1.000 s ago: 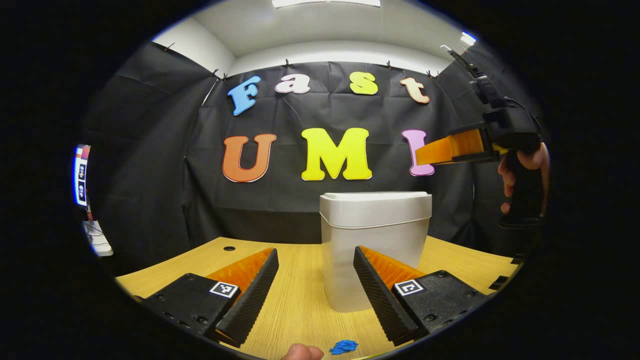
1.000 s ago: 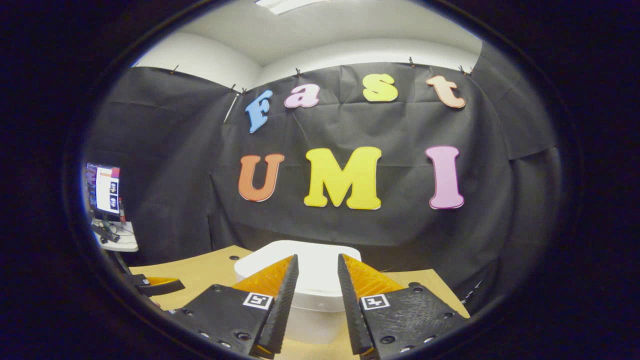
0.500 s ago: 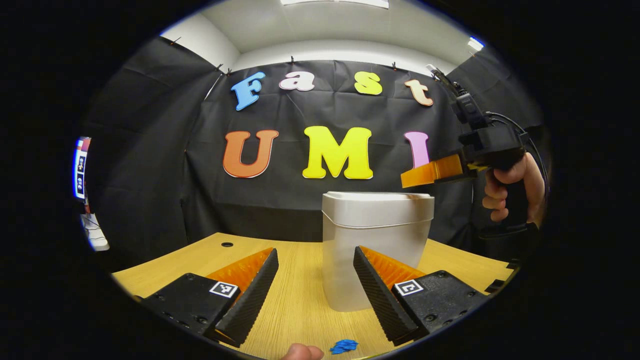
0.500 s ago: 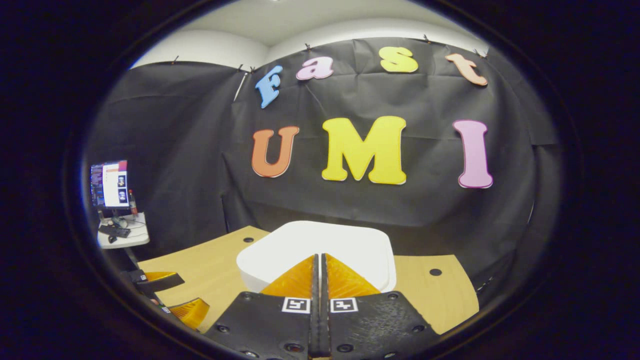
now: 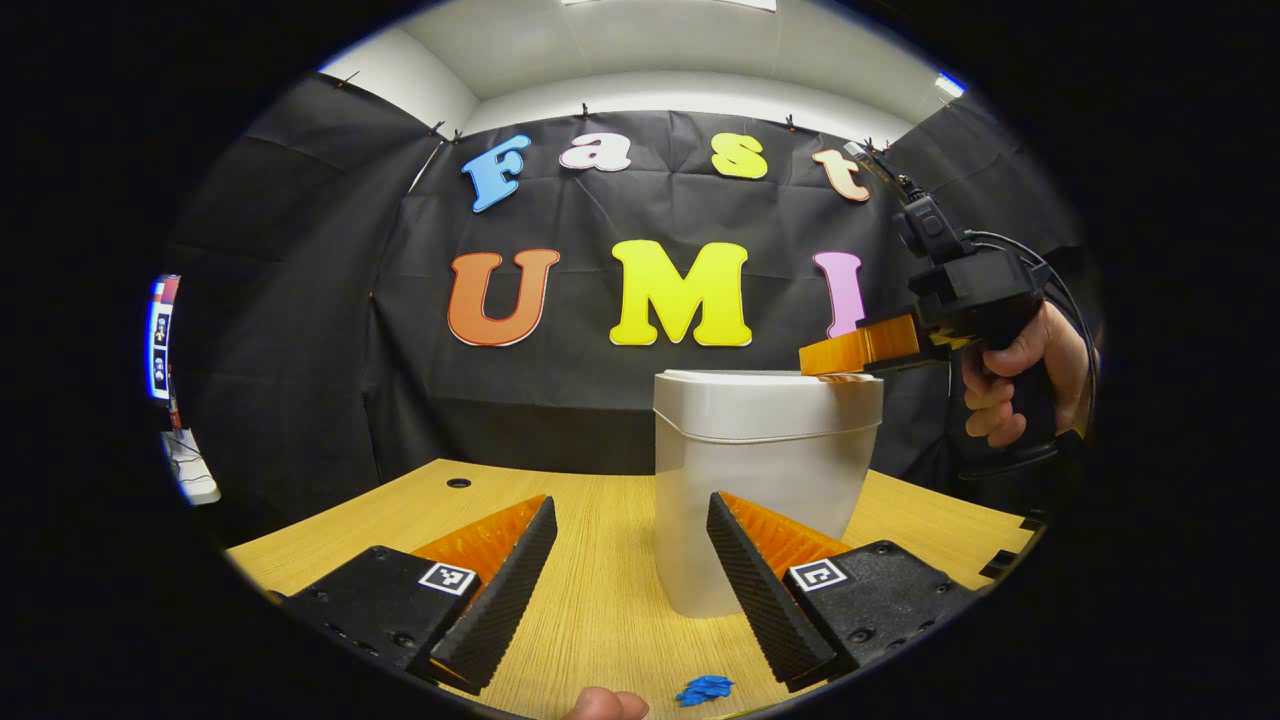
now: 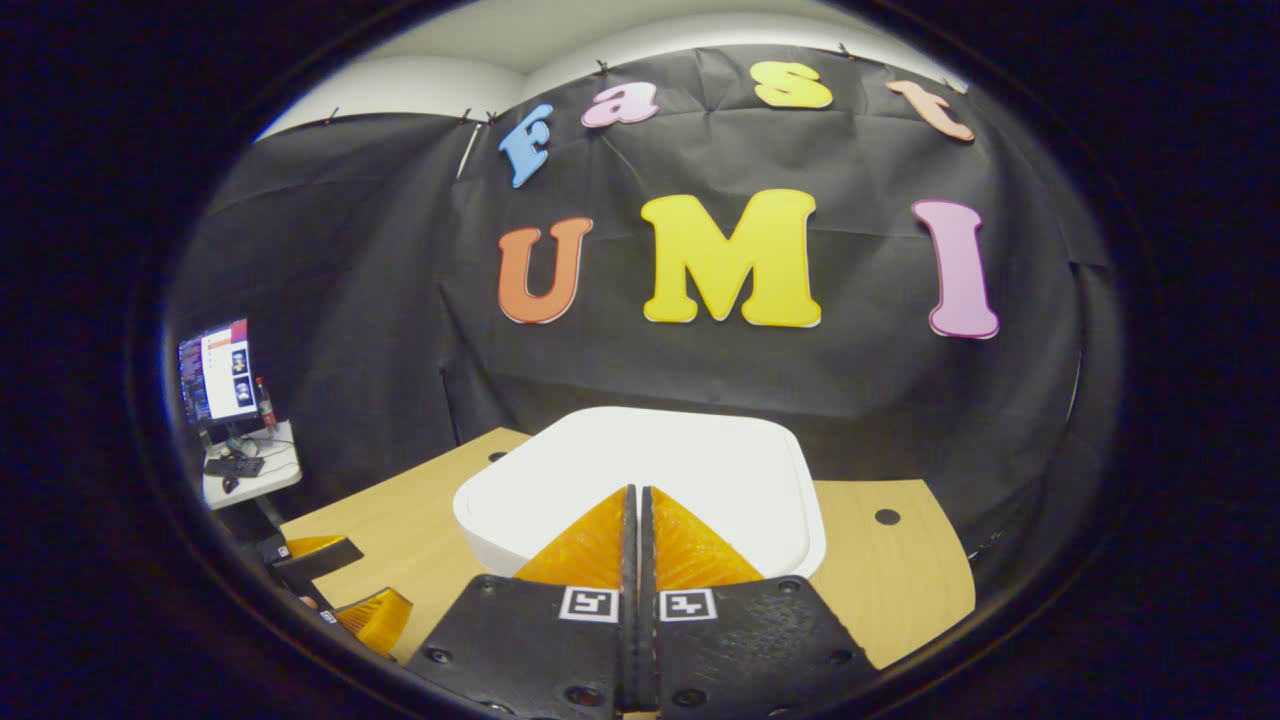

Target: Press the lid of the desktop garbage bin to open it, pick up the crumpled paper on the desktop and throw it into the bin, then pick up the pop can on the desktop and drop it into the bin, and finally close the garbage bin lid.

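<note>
The white bin (image 5: 765,490) stands on the table (image 5: 600,590), lid (image 6: 640,480) down. The right gripper (image 6: 637,500) (jaws closed, holding nothing) rests on it and must push. The left gripper (image 5: 630,590) waits open.

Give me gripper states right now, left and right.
Left gripper: open, holding nothing, fingers apart over the table in front of the bin.
Right gripper: closed, empty, fingers together at the bin lid.
</note>
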A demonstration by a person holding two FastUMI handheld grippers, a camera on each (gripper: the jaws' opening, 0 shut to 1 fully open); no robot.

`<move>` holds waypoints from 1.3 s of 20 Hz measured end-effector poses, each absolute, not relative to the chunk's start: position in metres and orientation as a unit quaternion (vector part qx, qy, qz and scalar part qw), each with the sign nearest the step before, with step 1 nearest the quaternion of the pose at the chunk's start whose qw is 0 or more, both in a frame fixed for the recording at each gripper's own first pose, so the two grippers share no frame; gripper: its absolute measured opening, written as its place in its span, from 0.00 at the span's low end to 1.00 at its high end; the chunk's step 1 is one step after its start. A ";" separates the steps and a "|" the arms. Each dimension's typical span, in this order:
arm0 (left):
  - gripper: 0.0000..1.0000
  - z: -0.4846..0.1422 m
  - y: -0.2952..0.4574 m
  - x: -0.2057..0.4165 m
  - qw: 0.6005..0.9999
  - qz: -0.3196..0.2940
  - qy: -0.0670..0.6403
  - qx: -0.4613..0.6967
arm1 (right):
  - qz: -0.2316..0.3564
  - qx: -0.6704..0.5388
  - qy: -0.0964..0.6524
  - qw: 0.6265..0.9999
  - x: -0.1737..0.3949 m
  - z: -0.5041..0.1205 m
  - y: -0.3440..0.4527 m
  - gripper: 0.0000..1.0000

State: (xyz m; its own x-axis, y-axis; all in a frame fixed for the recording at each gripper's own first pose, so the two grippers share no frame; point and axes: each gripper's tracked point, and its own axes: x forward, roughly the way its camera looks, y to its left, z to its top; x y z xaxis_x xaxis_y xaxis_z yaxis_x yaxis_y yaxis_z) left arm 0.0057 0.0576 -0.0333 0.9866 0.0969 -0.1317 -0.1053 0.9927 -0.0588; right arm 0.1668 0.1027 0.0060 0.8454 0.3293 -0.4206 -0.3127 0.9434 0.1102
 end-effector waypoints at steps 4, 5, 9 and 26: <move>0.97 -0.030 0.047 0.003 0.997 0.032 0.063 -0.041 | 0.119 0.018 0.184 0.976 0.172 0.024 0.088 0.19; 0.98 -0.029 0.043 0.002 0.997 0.027 0.064 -0.045 | 0.118 0.023 0.183 0.976 0.168 0.029 0.088 0.36; 0.98 -0.023 0.040 0.002 0.997 0.020 0.055 -0.050 | 0.119 0.013 0.124 0.985 0.154 0.072 0.083 0.98; 0.98 -0.023 0.045 0.000 0.997 0.041 0.049 -0.035 | 0.054 0.006 0.064 0.996 0.058 0.044 0.029 0.95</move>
State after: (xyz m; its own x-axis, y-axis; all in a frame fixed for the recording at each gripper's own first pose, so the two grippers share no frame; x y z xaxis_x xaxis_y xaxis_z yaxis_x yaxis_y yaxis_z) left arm 0.0001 0.0451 -0.0233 0.9919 0.0777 -0.1002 -0.0845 0.9943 -0.0655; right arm 0.0580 0.0294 0.0442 0.9860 0.1079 -0.1272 -0.1063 0.9941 0.0191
